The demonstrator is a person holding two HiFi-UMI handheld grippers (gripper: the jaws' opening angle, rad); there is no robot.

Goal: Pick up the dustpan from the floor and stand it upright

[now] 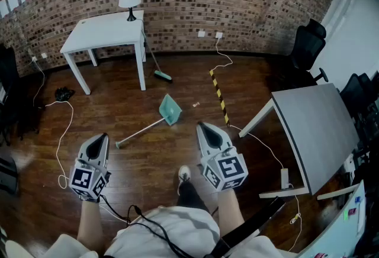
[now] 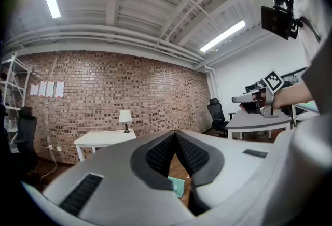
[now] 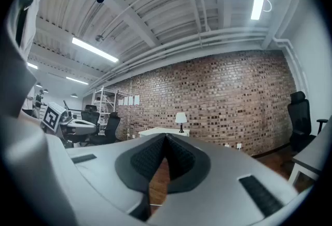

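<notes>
Both grippers are held level above the wooden floor (image 1: pixel 148 159), and neither has hold of anything. The left gripper (image 1: pixel 103 136) has its jaws closed tip to tip with nothing between the pads, and the right gripper (image 1: pixel 201 125) is the same, pads meeting on empty air. The teal dustpan (image 1: pixel 170 109) lies flat on the floor ahead of the two grippers and between them, nearer the right gripper's tips. Its long pale handle runs back along the boards toward the left gripper and ends just ahead of that gripper's tips, touching neither tool. In the left gripper view the dustpan's teal pan (image 2: pixel 178 186) shows low through the gap beneath the closed jaws. Farther ahead of the left gripper stands a white table (image 1: pixel 106 32) with a table lamp (image 1: pixel 129 0) on it, and a broom (image 1: pixel 163 76) leans at the table's near leg. A yellow-and-black tape (image 1: pixel 219 97) strip lies on the floor just ahead of the right gripper. A grey desk (image 1: pixel 314 126) stands to that gripper's right. The person's shoe (image 1: pixel 184 175) rests behind and between the grippers.
</notes>
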